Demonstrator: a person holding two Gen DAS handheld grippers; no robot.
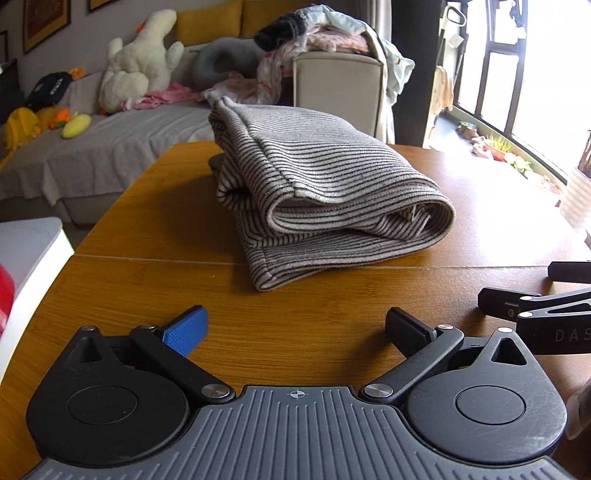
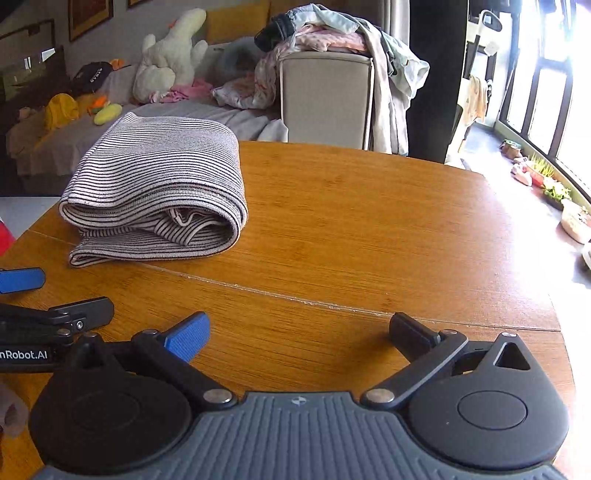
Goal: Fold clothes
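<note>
A grey-and-white striped garment [image 1: 317, 192] lies folded in a thick bundle on the wooden table [image 1: 155, 284]. In the left wrist view it is straight ahead of my left gripper [image 1: 295, 328], which is open and holds nothing, a short way back from the cloth. In the right wrist view the same folded garment [image 2: 155, 188] sits to the upper left. My right gripper [image 2: 299, 332] is also open and empty over bare table [image 2: 369, 229]. Each gripper's fingers show at the other view's edge: the right one [image 1: 532, 295] and the left one [image 2: 55, 295].
Behind the table stands a beige chair [image 1: 338, 92] heaped with loose clothes [image 1: 325, 33]. A grey sofa [image 1: 99, 147] with plush toys lies at the back left. A white object [image 1: 29, 254] sits at the table's left edge, windows at the right.
</note>
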